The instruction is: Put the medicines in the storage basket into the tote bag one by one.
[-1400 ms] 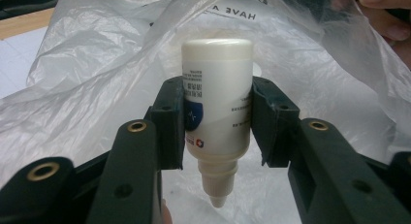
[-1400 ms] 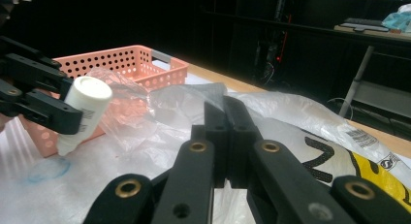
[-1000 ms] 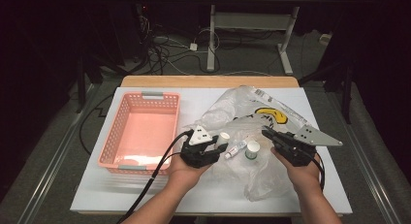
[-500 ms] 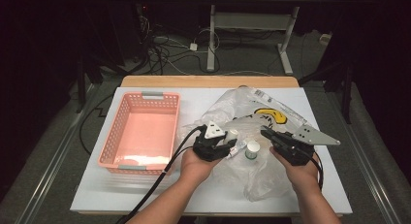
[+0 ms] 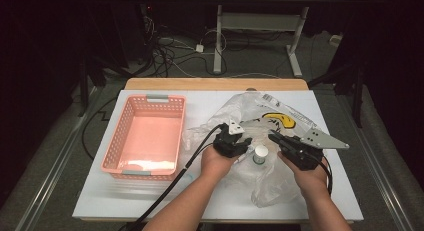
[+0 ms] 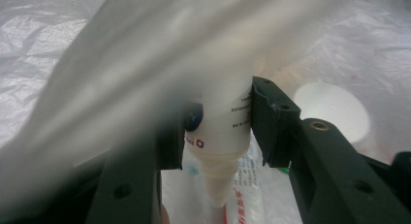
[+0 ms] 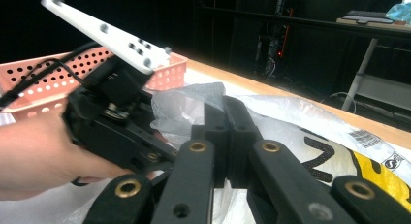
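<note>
In the left gripper view my left gripper [image 6: 217, 115] is shut on a small white squeeze bottle [image 6: 220, 136], nozzle pointing toward the camera, with hazy film of the clear plastic bag [image 6: 97, 64] draped over it. From above, the left gripper [image 5: 241, 149] sits at the mouth of the bag [image 5: 240, 108], which carries a yellow smiley print. My right gripper [image 5: 274, 137] is shut on the bag's film; its jaws [image 7: 225, 107] pinch a fold of plastic. A white-capped jar [image 5: 260, 152] stands inside the bag between the two grippers, its cap [image 6: 332, 112] just past the left jaws.
A pink perforated basket [image 5: 112, 141] stands on the left of the white tabletop [image 5: 150, 196], its rim [image 7: 29, 78] behind my left hand. The bag spreads over the table's right half. Cables and a desk frame lie on the dark floor beyond the far edge.
My left hand has carried the squeeze bottle to the right and slightly down, from beside the basket into the bag's mouth. The right gripper has stayed put on the bag.
</note>
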`<state>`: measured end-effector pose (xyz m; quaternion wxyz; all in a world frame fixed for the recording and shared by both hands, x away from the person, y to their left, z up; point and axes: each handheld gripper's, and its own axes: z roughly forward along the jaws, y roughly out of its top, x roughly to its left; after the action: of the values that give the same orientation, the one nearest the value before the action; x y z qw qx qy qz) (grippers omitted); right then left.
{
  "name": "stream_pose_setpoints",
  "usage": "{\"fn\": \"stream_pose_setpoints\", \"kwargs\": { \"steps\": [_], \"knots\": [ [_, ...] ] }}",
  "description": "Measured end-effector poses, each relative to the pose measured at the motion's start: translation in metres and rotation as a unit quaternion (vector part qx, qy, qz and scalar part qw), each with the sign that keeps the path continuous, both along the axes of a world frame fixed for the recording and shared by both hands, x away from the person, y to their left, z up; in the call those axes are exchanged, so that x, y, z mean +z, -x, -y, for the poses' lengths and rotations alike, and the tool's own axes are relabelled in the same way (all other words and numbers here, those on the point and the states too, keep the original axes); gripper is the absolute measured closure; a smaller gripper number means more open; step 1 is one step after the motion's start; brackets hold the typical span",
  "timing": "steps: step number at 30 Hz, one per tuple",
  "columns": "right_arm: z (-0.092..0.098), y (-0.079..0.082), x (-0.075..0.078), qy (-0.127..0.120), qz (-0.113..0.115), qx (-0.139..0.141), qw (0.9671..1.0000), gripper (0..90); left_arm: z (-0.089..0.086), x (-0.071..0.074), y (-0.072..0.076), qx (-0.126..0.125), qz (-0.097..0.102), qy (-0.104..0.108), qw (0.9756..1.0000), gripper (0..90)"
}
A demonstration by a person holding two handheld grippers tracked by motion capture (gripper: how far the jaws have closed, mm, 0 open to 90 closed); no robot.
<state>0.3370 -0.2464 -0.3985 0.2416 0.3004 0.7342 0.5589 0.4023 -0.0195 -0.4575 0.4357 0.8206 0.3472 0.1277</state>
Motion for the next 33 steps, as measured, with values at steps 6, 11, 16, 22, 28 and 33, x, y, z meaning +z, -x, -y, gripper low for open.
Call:
{"fn": "stream_pose_setpoints", "kwargs": {
  "steps": [6, 11, 16, 22, 28, 33],
  "knots": [
    [0.001, 0.000, 0.000, -0.001, 0.000, -0.001, 1.0000, 90.0, 0.006, -0.008, -0.011, 0.004, -0.009, 0.008, 0.9999, 57.6],
    [0.003, 0.000, 0.001, -0.001, 0.002, -0.001, 1.0000, 90.0, 0.007, -0.005, -0.010, 0.002, -0.005, 0.005, 1.0000, 50.7],
    [0.004, 0.000, 0.001, -0.001, 0.002, -0.002, 1.0000, 90.0, -0.005, 0.008, 0.009, -0.005, 0.004, 0.004, 1.0000, 43.2],
    [0.002, 0.001, 0.001, 0.002, 0.002, -0.001, 1.0000, 90.0, -0.033, 0.013, 0.054, -0.029, 0.013, 0.013, 0.9994, 41.2],
    [-0.002, 0.002, 0.001, 0.009, 0.002, 0.001, 1.0000, 90.0, -0.066, -0.001, 0.094, -0.027, -0.004, 0.017, 0.9995, 41.1],
    [-0.003, 0.003, 0.000, 0.012, 0.001, 0.001, 0.9999, 90.0, -0.085, -0.018, 0.106, -0.013, -0.043, 0.015, 0.9989, 33.9]
  ]
}}
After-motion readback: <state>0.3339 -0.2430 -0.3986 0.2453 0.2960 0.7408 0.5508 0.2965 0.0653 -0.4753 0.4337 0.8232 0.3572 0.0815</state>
